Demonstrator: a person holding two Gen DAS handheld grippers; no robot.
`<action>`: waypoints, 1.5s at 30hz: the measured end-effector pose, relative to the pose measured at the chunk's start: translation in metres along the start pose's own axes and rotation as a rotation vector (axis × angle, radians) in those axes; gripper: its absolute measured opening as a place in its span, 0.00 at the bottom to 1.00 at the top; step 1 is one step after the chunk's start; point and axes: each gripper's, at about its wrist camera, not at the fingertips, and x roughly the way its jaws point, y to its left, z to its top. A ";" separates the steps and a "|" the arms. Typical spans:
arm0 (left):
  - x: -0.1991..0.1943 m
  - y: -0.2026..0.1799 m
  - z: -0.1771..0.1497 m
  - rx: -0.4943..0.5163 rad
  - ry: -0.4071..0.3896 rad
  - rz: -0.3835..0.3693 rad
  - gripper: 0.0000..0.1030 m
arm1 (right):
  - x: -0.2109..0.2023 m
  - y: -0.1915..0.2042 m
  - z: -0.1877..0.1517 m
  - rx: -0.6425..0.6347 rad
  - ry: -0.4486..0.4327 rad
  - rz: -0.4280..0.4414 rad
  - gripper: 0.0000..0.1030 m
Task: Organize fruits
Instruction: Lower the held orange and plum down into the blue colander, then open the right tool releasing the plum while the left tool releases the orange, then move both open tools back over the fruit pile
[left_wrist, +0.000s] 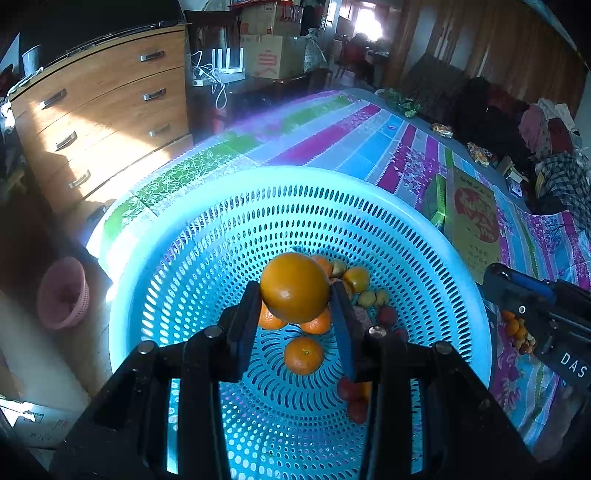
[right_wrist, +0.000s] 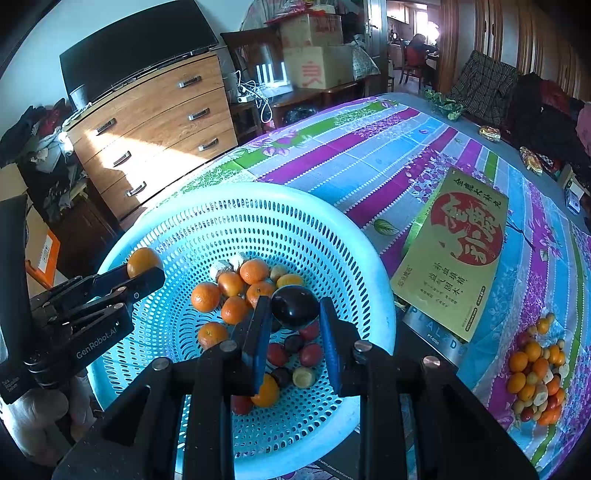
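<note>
A light blue perforated basket (left_wrist: 207, 266) (right_wrist: 354, 258) sits on the striped tablecloth and holds several small oranges, red fruits and yellowish fruits. My left gripper (left_wrist: 295, 295) is shut on a large orange (left_wrist: 294, 287) and holds it above the basket's inside; it also shows in the right wrist view (right_wrist: 142, 267) over the basket's left rim. My right gripper (right_wrist: 295, 314) is shut on a dark purple plum (right_wrist: 294, 305) above the fruit in the basket. In the left wrist view the right gripper's body (left_wrist: 535, 306) shows at the basket's right rim, fingertips hidden.
A pile of mixed small fruits (right_wrist: 537, 376) lies on the cloth right of the basket. A gold box with red Chinese writing (right_wrist: 458, 251) lies beyond it. A wooden chest of drawers (right_wrist: 155, 129) stands left of the table, a pink basket (left_wrist: 62, 295) on the floor.
</note>
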 end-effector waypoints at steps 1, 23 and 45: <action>0.000 0.000 0.000 0.000 0.001 0.000 0.37 | 0.000 0.000 0.000 0.000 0.000 0.000 0.28; 0.005 0.006 -0.002 0.001 0.020 0.038 0.65 | 0.016 -0.001 -0.006 0.015 0.030 0.005 0.49; -0.022 -0.035 -0.001 0.049 -0.036 0.018 0.66 | -0.043 -0.028 -0.041 0.066 -0.083 -0.026 0.55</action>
